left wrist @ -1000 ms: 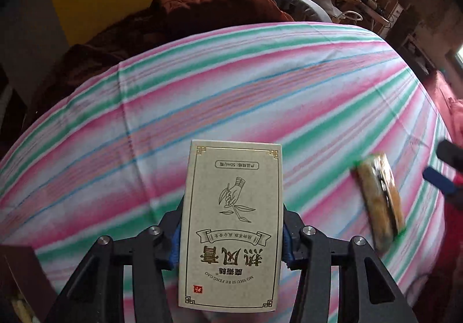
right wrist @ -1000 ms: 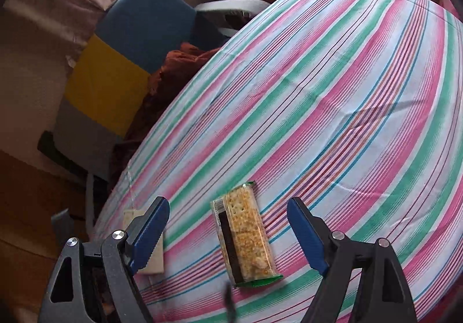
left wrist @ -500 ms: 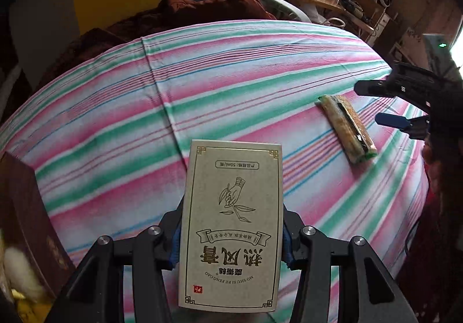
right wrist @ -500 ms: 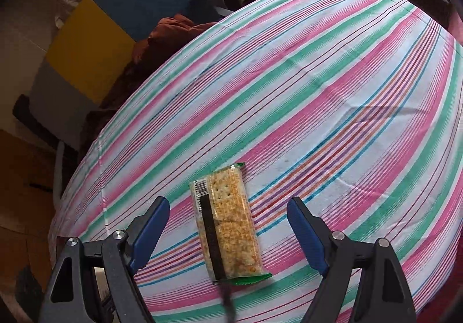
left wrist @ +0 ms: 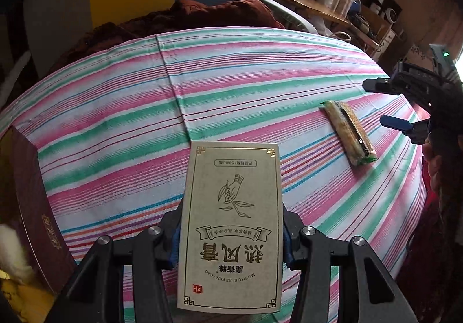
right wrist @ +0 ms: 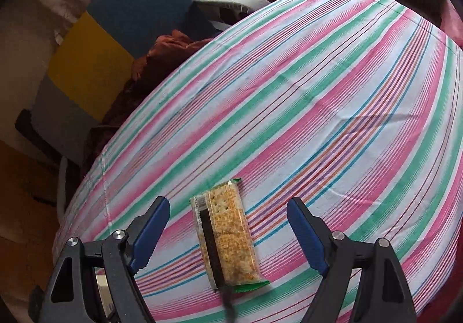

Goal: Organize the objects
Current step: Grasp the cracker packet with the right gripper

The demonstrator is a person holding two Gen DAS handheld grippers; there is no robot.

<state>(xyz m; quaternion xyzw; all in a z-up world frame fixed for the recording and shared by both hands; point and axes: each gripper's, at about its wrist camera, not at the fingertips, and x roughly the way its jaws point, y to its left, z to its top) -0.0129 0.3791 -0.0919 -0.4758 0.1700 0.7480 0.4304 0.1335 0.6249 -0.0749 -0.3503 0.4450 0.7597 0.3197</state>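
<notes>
My left gripper point(left wrist: 231, 239) is shut on a cream carton point(left wrist: 233, 219) with gold print, held upright above the striped tablecloth point(left wrist: 121, 126). A clear pack of crackers point(right wrist: 224, 239) lies flat on the cloth; in the left wrist view the same cracker pack point(left wrist: 348, 132) rests at the right. My right gripper point(right wrist: 228, 224) hangs open just above it, one blue pad on each side, touching nothing. The right gripper point(left wrist: 387, 103) also shows at the right edge of the left wrist view, with a hand behind it.
A dark red box point(left wrist: 37, 207) stands at the table's left edge. Behind the table are a chair point(right wrist: 121, 22) in blue, yellow and grey with a brown cloth point(left wrist: 202, 13) on it, and a wooden shelf point(left wrist: 306, 2) with small boxes.
The left gripper has carried the carton leftward across the table; the dark red box came into its view. The right gripper has stayed over the crackers, turning slightly.
</notes>
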